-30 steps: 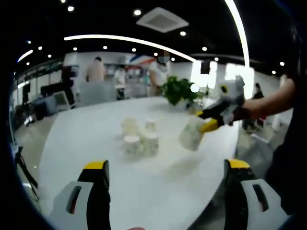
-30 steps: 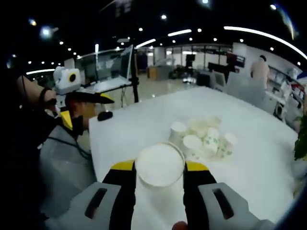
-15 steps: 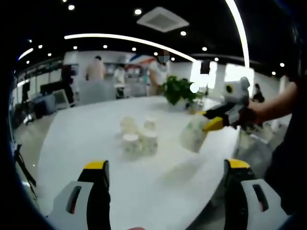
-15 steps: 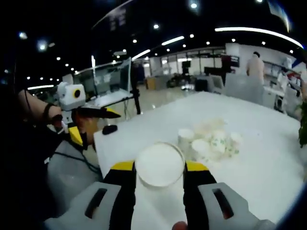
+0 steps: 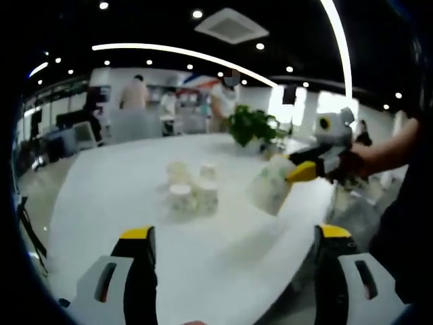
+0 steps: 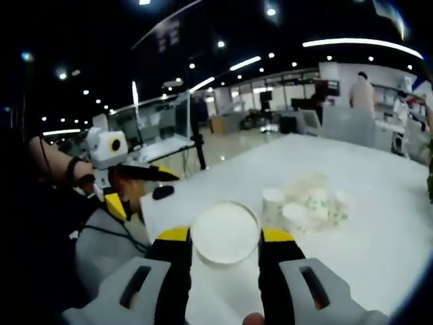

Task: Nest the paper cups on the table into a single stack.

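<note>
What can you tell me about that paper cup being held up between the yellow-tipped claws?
The held paper cup is white, apparently paper, with a faint greenish print on its side. The right gripper clamps it from both sides, its round base facing the right gripper view. It hangs tilted above the white table, apart from the cluster of cups.

green potted plant [image 5: 252, 126] at the white table's [image 5: 115, 196] far edge

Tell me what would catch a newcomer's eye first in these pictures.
The paper cup clamped in the right claw, held in the air above the white table, stands out first. Next comes the cluster of cups standing near the table's middle, and the left claw, open, with nothing between its jaws.
</note>
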